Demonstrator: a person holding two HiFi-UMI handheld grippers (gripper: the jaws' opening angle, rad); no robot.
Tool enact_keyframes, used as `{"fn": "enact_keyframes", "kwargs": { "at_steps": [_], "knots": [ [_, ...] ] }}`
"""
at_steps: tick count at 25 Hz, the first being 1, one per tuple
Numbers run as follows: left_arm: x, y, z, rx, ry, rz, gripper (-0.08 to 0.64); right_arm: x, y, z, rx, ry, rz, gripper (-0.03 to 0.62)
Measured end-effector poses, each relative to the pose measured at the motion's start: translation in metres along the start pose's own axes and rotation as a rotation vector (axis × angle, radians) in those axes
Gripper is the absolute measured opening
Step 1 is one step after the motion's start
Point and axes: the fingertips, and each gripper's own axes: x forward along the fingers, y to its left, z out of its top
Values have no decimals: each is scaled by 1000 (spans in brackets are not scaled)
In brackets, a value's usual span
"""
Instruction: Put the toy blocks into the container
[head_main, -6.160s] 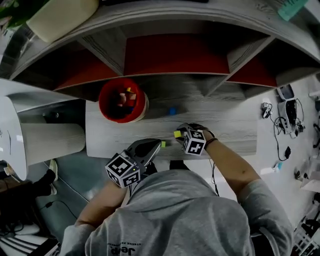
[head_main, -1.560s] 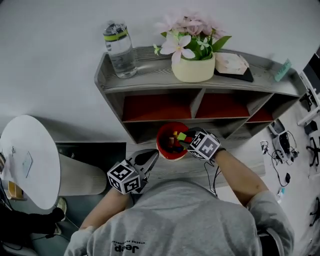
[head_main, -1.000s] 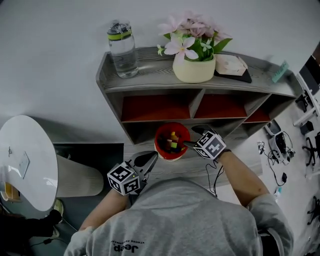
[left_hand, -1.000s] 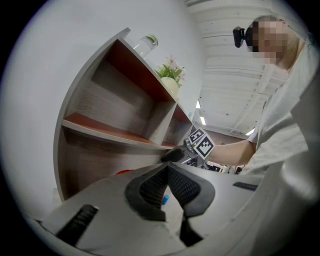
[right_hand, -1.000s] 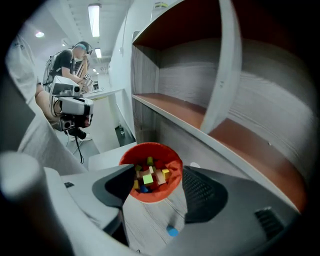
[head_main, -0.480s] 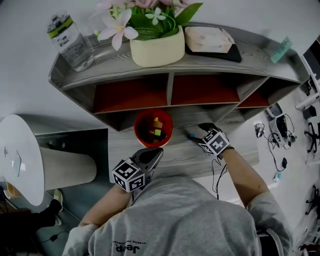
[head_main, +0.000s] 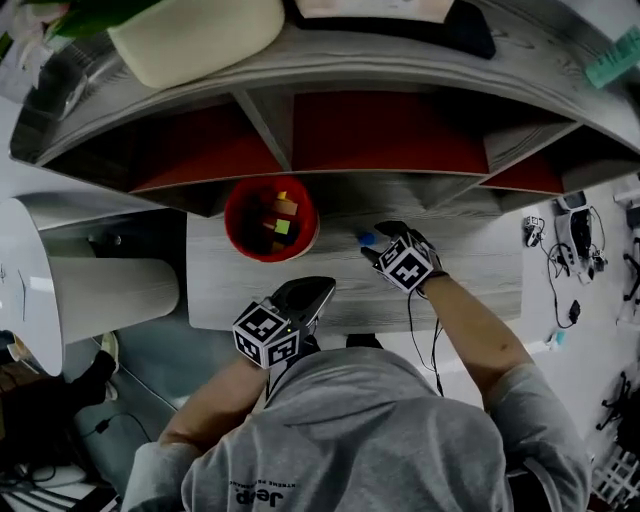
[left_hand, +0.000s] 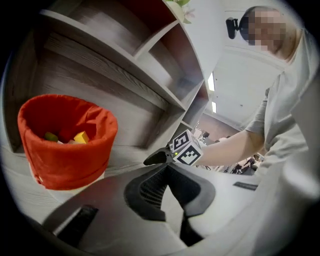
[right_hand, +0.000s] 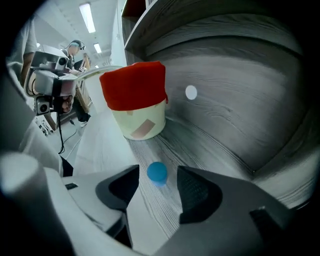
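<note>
Block (head_main: 283, 227) now inside red container (head_main: 233, 232)

A grey wooden shelf (head_main: 330, 68) with red back panels (head_main: 390, 130) fills the top of the head view. On it stand a cream flower pot (head_main: 195, 35) at upper left and a dark tray (head_main: 460, 30) at upper middle. Below lies a grey desk (head_main: 470, 275). A white round table (head_main: 25, 280) sits at the left edge, and cables (head_main: 580, 240) lie on the floor at right.

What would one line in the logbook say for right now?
right gripper: jaws closing, blue block between them, not gripped | left gripper: shut, empty | red container: blocks inside
</note>
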Motion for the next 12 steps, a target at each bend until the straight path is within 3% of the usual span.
{"fn": "enact_keyframes", "kwargs": {
  "at_steps": [4, 7, 12],
  "knots": [
    [3, 3, -12, -33, 3, 42, 9, 22, 6, -6, -36, 1, 10, 245],
    [4, 3, -17, -42, 3, 54, 9, 26, 6, -9, -49, -10, 5, 147],
    [-5, 1, -17, -46, -8, 50, 9, 12, 11, -4, -18, -44, 14, 150]
  ]
}}
